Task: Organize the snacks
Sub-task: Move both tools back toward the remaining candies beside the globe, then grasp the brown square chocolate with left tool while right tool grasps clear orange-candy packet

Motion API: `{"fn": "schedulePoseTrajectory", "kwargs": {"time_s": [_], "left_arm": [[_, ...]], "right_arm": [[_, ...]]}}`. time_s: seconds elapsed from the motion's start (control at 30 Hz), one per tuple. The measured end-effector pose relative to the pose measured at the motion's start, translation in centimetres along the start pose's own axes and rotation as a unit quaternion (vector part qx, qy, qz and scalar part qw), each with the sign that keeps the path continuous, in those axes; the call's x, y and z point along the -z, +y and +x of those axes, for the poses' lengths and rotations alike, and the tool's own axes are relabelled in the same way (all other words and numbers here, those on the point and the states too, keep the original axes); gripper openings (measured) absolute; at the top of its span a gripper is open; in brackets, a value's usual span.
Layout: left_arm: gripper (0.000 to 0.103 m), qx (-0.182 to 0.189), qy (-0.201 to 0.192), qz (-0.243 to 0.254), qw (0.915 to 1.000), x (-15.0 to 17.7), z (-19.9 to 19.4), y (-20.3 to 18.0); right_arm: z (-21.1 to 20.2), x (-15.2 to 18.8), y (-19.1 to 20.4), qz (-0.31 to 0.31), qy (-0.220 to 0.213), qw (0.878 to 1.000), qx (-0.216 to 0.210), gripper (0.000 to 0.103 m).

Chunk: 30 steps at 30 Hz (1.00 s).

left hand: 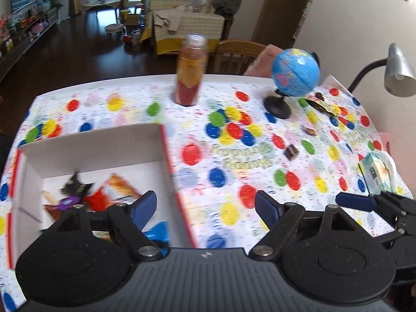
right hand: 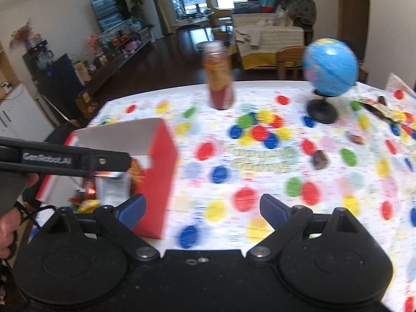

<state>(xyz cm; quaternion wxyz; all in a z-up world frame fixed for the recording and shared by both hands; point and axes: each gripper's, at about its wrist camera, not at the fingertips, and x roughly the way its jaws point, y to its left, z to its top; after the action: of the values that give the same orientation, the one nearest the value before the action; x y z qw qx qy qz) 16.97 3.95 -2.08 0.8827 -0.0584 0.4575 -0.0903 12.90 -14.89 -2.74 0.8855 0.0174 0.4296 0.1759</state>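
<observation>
Hovering with jaws spread wide and empty, the left gripper [left hand: 206,206] and right gripper [right hand: 202,208] are flanking the snack-filled box [left hand: 104,140] sitting at the counter's [left hand: 208,182] near left.

One box [left hand: 166,150], red outside and white inside, stands on the table; the wrapped snacks inside it are heaped and blurred, so their number cannot be told. One bottle [left hand: 191,70] stands at the far edge. One globe [left hand: 295,71] sits on its black stand. One lamp [left hand: 399,74] leans in from the right. One tissue pack [left hand: 377,174] lies near the right edge. Loose on the cloth are two small dark sweets [left hand: 291,152] and, beside the globe, one crumpled wrapper [left hand: 321,102]. Two grippers show, left [left hand: 205,208] and right [right hand: 201,209].
</observation>
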Motion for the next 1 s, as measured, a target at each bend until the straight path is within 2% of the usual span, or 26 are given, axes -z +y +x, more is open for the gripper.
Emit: {"fn": "schedulePoseTrajectory", "kwargs": {"time_s": [0.23,0.37,0.63,1.0], "left_arm": [[0.101,0.012,-0.002,-0.001,0.9999,-1.5,4.4,-6.0],[0.101,-0.002,0.006,-0.011,0.9999,-2.8,7.6,-9.0],[0.101,-0.037,0.034,-0.001,0.9987,-5.3,13.8,-13.8],[0.101,-0.056,0.067,-0.006,0.9962,-8.1,20.9,-17.5]], "right_arm": [[-0.1,-0.6,-7.6,-0.012,0.001,0.999,0.036,0.097],[1.0,-1.5,-12.6,-0.017,0.008,0.998,0.061,0.098],[5.0,-4.1,-21.3,-0.014,0.018,0.997,0.080,0.096],[11.3,-8.0,-27.0,-0.056,0.054,0.995,0.069,0.090]]}}
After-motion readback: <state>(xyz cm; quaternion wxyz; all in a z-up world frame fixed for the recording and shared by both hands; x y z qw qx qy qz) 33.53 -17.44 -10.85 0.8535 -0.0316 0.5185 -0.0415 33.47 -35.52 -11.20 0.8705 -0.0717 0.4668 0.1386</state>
